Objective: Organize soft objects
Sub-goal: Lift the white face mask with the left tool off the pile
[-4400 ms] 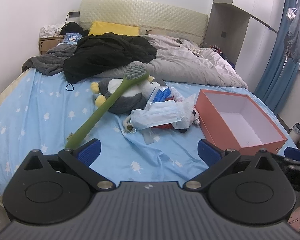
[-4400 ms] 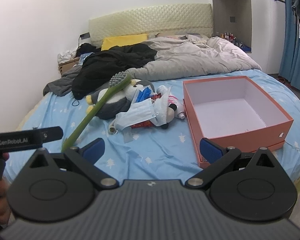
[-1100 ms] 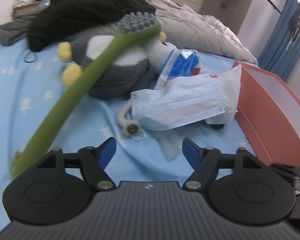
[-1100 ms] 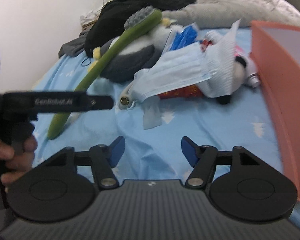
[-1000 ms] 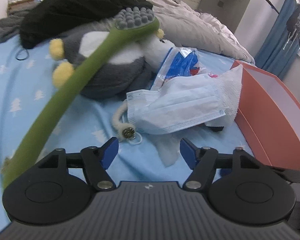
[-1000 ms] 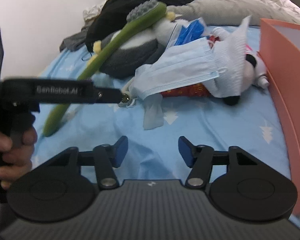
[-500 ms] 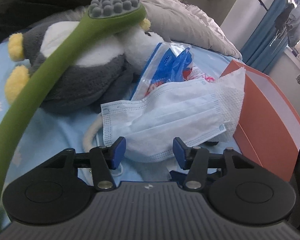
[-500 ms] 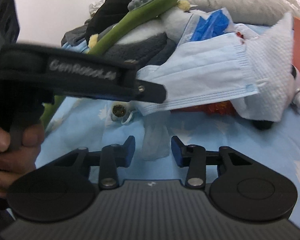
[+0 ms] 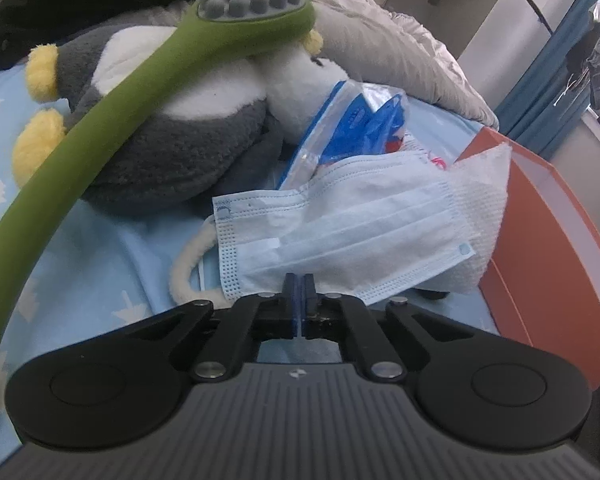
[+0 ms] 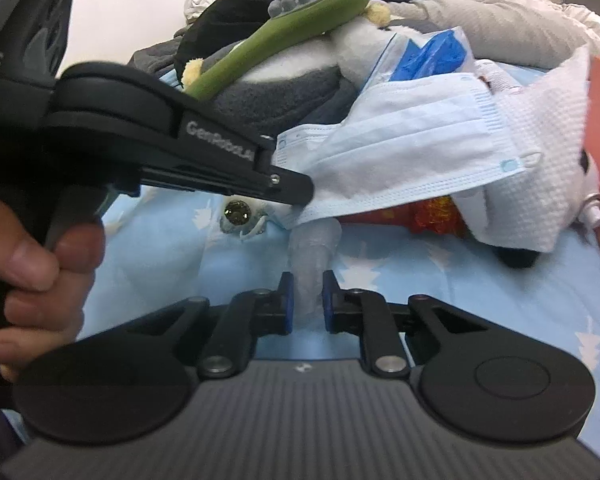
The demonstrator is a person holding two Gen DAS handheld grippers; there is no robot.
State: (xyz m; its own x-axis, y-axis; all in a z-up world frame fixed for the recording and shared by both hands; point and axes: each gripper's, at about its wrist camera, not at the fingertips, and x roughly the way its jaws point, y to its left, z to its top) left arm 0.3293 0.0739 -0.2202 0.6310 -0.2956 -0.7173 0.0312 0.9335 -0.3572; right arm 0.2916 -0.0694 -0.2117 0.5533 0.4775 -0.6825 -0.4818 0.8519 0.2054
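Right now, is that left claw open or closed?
Closed. The left gripper has its blue pads pressed together, pinching the lower edge of the face mask; the right view shows its tip at that same edge.

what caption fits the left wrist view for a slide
Left gripper shut on the lower edge of a pale blue pleated face mask, beside a grey plush penguin and orange box.

A: What has the left gripper (image 9: 299, 290) got?
B: Its fingers (image 9: 290, 296) are pinched on the near edge of the mask (image 9: 340, 236).
A: And around it?
B: A brush (image 9: 112, 100) leans across the penguin (image 9: 156, 140); a white cloth (image 9: 486, 200) lies against the box (image 9: 548, 232) on the bed (image 9: 96, 264).
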